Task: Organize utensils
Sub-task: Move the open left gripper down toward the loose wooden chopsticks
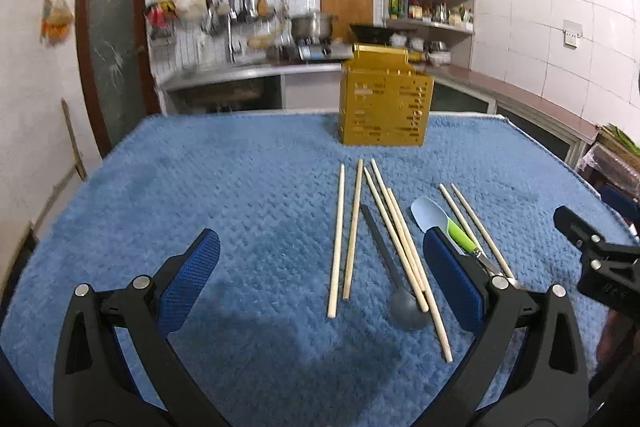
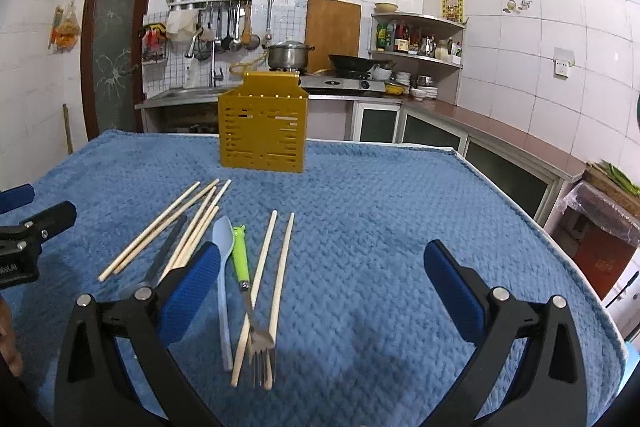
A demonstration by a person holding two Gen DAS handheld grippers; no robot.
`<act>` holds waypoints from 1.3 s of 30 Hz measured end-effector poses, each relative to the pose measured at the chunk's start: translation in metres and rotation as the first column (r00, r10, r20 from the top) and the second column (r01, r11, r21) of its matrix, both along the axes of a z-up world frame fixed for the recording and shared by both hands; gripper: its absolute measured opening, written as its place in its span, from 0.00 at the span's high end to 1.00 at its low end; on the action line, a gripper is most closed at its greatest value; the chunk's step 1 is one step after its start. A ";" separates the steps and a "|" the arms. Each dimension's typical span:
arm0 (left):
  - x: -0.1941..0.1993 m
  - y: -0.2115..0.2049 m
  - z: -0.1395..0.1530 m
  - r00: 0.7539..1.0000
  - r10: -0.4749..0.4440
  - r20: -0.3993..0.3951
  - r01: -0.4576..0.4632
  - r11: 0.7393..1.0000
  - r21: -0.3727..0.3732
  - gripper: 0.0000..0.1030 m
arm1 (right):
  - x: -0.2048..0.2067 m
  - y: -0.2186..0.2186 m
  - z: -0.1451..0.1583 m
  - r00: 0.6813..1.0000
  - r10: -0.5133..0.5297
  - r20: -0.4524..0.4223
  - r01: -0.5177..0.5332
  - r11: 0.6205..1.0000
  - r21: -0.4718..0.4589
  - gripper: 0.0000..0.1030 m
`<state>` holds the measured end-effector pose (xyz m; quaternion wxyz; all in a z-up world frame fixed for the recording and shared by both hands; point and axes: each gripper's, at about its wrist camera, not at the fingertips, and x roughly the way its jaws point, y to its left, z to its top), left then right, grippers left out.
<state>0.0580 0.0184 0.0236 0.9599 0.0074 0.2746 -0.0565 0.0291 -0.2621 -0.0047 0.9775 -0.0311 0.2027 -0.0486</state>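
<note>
Flanking chopsticks [image 2: 262, 291], gaping left gripper [image 1: 320, 283]

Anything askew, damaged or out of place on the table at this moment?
Nothing looks damaged or spilled. The chopsticks, grey spoon, blue spoon and green-handled fork lie loose on the blue cloth, some chopsticks crossing the grey spoon. The yellow holder stands upright. Both tools, left and right, are open and hold nothing.

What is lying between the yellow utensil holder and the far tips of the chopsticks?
Nothing: in both wrist views only bare blue towel separates the yellow utensil holder from the chopsticks.
</note>
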 end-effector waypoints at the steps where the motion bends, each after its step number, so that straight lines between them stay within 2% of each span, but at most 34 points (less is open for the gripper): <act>1: 0.005 0.001 0.000 1.000 -0.001 -0.012 0.001 1.000 -0.005 0.05 | 0.007 0.002 -0.001 1.000 0.002 -0.017 -0.002 1.000 -0.014 0.04; 7: 0.041 0.003 0.003 0.998 0.024 -0.049 -0.023 1.000 0.020 0.05 | 0.046 -0.003 0.000 0.997 0.006 -0.081 -0.004 1.000 0.030 0.04; 14: 0.083 -0.005 0.002 0.997 0.016 -0.073 -0.014 0.999 0.031 0.05 | 0.092 -0.006 -0.017 0.984 0.006 -0.178 0.007 0.997 0.077 0.04; 17: 0.100 -0.006 -0.008 0.994 0.015 -0.112 -0.011 0.999 0.033 0.05 | 0.103 -0.008 -0.025 0.977 0.002 -0.213 0.016 0.996 0.084 0.04; 22: 0.126 -0.005 -0.034 0.974 -0.003 -0.227 0.013 0.999 0.044 0.05 | 0.116 -0.012 -0.040 0.962 -0.013 -0.273 0.039 0.995 0.089 0.04; 25: 0.138 -0.004 -0.045 0.960 -0.014 -0.281 0.025 0.999 0.038 0.12 | 0.123 -0.012 -0.046 0.956 -0.020 -0.294 0.048 0.995 0.088 0.04; 33: 0.154 -0.010 -0.052 0.940 -0.054 -0.336 0.070 0.997 0.035 0.23 | 0.138 -0.014 -0.057 0.928 0.002 -0.372 0.046 0.992 0.120 0.22; 37: 0.164 -0.009 -0.052 0.932 -0.074 -0.355 0.089 0.996 0.026 0.33 | 0.144 -0.013 -0.060 0.916 0.011 -0.401 0.042 0.991 0.124 0.33; 39: 0.168 -0.010 -0.053 0.928 -0.078 -0.364 0.092 0.996 0.020 0.34 | 0.145 -0.014 -0.062 0.911 0.020 -0.412 0.041 0.990 0.138 0.35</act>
